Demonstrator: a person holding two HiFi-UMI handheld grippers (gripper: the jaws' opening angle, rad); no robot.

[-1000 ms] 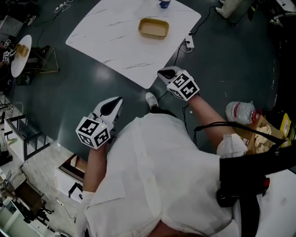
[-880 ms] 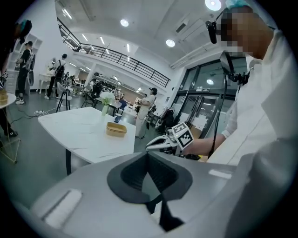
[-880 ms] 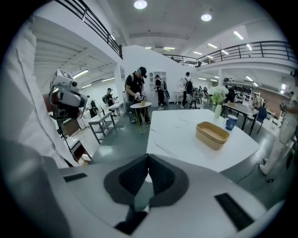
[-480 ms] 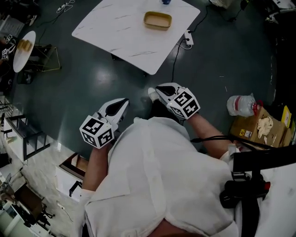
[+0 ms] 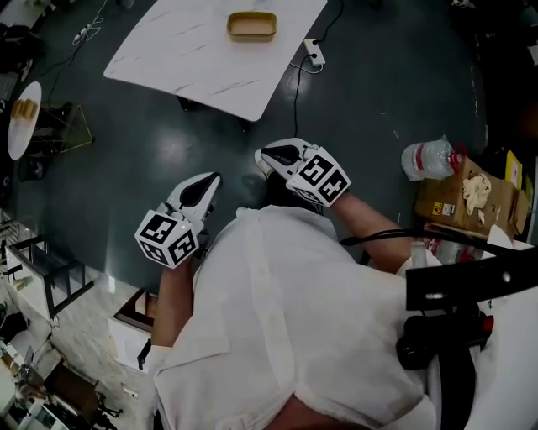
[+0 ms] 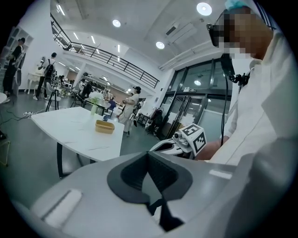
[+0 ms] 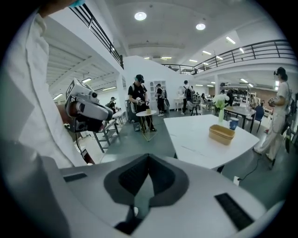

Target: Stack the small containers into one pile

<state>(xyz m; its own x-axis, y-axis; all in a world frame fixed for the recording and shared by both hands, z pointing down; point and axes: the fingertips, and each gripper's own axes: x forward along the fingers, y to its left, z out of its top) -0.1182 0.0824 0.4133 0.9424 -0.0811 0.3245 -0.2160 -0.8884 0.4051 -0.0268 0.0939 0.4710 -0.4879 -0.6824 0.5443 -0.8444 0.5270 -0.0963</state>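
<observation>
A tan container (image 5: 251,25), looking like a pile of nested ones, sits on the white marble table (image 5: 193,63) far ahead of me. It also shows in the left gripper view (image 6: 104,126) and in the right gripper view (image 7: 221,134). My left gripper (image 5: 210,179) is held close to my body over the dark floor, its jaws shut and empty (image 6: 148,155). My right gripper (image 5: 263,154) is level with it, also shut on nothing (image 7: 148,160). Both are well away from the table.
A power strip (image 5: 314,52) with its cord lies on the floor by the table's corner. A water bottle (image 5: 429,158) and a cardboard box (image 5: 471,197) are at my right. A small round table (image 5: 21,117) stands at the left. A blue cup (image 7: 233,123) is on the table, and people stand behind.
The table and container have slid up and away in the head view as I stepped back. My right gripper has come down and left, closer to my body. The left barely moved.
</observation>
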